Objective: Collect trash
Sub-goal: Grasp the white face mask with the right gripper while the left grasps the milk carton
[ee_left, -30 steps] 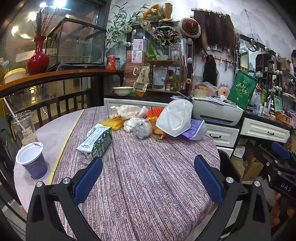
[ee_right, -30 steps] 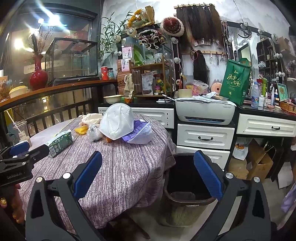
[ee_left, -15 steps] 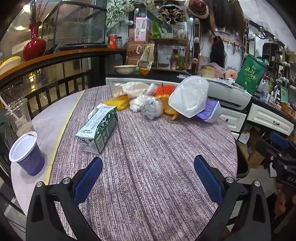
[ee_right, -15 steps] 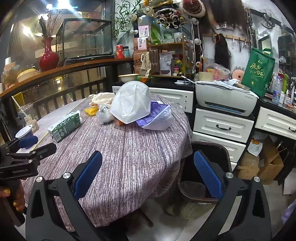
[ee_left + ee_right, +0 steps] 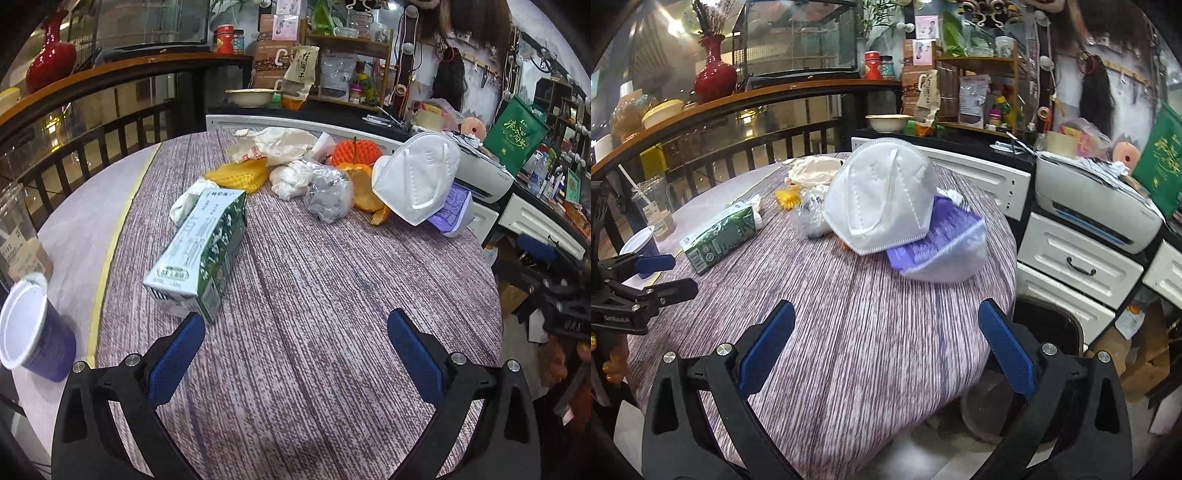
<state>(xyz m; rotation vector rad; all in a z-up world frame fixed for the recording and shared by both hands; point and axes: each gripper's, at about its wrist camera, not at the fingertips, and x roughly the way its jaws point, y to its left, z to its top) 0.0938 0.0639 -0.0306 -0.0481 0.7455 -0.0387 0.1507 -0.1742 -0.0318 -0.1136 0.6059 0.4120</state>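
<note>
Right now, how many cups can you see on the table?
2. A purple cup stands at the table's left edge, and a clear plastic cup with a straw stands just behind it. The trash pile could hide more.

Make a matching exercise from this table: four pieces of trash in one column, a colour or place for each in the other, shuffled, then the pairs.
Things:
1. milk carton
2. face mask
3. foam fruit net
4. paper cup

Descriptions:
A. orange
B. at the table's left edge, off the striped cloth
C. green and white, lying on its side
D. white, leaning on a purple packet

Pairs: 1-C, 2-D, 3-A, 4-B
</note>
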